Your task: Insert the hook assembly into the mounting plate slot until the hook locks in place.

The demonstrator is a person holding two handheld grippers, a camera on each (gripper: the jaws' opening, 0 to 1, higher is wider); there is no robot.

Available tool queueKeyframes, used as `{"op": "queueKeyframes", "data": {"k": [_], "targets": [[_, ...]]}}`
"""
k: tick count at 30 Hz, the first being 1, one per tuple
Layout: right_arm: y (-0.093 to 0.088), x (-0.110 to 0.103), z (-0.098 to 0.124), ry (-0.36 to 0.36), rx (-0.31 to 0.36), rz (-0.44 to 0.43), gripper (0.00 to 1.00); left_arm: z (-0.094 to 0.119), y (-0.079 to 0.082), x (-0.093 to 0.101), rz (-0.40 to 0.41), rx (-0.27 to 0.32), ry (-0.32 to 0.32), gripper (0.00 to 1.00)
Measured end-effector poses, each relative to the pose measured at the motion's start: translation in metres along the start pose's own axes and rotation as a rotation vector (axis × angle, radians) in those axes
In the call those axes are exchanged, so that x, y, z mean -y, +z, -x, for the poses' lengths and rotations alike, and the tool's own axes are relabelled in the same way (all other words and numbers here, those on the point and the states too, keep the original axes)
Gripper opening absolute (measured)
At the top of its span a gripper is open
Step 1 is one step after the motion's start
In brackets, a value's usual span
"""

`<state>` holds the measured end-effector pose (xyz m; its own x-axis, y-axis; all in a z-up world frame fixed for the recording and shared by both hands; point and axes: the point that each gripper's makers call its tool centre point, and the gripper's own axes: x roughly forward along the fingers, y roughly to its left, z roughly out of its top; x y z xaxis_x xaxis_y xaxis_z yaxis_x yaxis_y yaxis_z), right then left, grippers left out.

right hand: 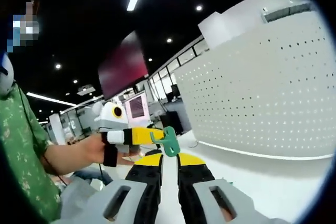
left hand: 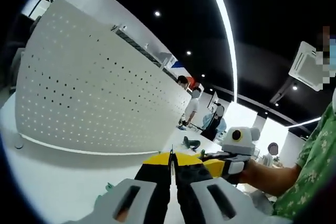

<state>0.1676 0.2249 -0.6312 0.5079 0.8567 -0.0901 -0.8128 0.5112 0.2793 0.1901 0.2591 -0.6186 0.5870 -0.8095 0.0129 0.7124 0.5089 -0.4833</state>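
Misalignment is the chief risk here, because the green hook assembly (right hand: pixel 169 141) is in the air and well apart from the white perforated mounting plate (left hand: pixel 100 103). In the right gripper view the hook sits at the tips of the left gripper (right hand: pixel 160 137), which enters from the left in a person's hand (right hand: pixel 97 149); its jaws appear pinched on the hook's stem, though the contact itself is small and hard to read. The left gripper view agrees, with its own black and yellow jaws pressed together, and no hook is readable between them from that angle.

The right gripper (right hand: pixel 170 157) has its jaws nearly together with just a narrow gap, and nothing is visible in them. It also appears in the left gripper view at (left hand: pixel 212 167), just beside the left one.

The plate stands upright on the white bench (left hand: pixel 63 182), its face a grid of small holes. Any of them could be mistaken for the target slot, so the hook's prongs could catch a wrong row or strike the solid face between holes. The grip looks shallow, at the hook's end, so a push against the plate may twist the hook in the jaws or pop it loose. The plate looks free-standing, and I judge a firm press could tip it or slide it back unless the right gripper braces it.
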Motion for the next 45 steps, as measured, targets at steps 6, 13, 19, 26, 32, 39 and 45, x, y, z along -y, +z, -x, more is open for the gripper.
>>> {"op": "queueKeyframes", "data": {"k": [6, 13, 19, 26, 32, 39, 45], "targets": [[0.001, 0.000, -0.001, -0.035, -0.018, 0.071, 0.12, 0.000, 0.000, -0.004, -0.017, -0.006, 0.031, 0.02], [0.005, 0.000, -0.002, -0.084, -0.040, 0.162, 0.12, -0.001, -0.002, -0.006, -0.033, -0.016, 0.058, 0.02], [0.004, 0.001, -0.003, -0.131, -0.079, 0.239, 0.13, -0.004, -0.002, -0.005, -0.059, -0.024, 0.084, 0.02], [0.010, 0.001, -0.006, -0.174, -0.094, 0.318, 0.13, -0.008, -0.003, -0.004, -0.083, -0.033, 0.107, 0.02], [0.011, 0.004, -0.009, -0.205, -0.108, 0.356, 0.12, -0.010, -0.005, -0.002, -0.088, -0.039, 0.111, 0.02], [0.009, 0.010, -0.014, -0.247, -0.147, 0.415, 0.11, -0.014, -0.005, 0.000, -0.082, -0.035, 0.112, 0.02], [0.007, 0.013, -0.016, -0.273, -0.167, 0.444, 0.09, -0.018, -0.008, 0.001, -0.078, -0.038, 0.116, 0.02]]}}
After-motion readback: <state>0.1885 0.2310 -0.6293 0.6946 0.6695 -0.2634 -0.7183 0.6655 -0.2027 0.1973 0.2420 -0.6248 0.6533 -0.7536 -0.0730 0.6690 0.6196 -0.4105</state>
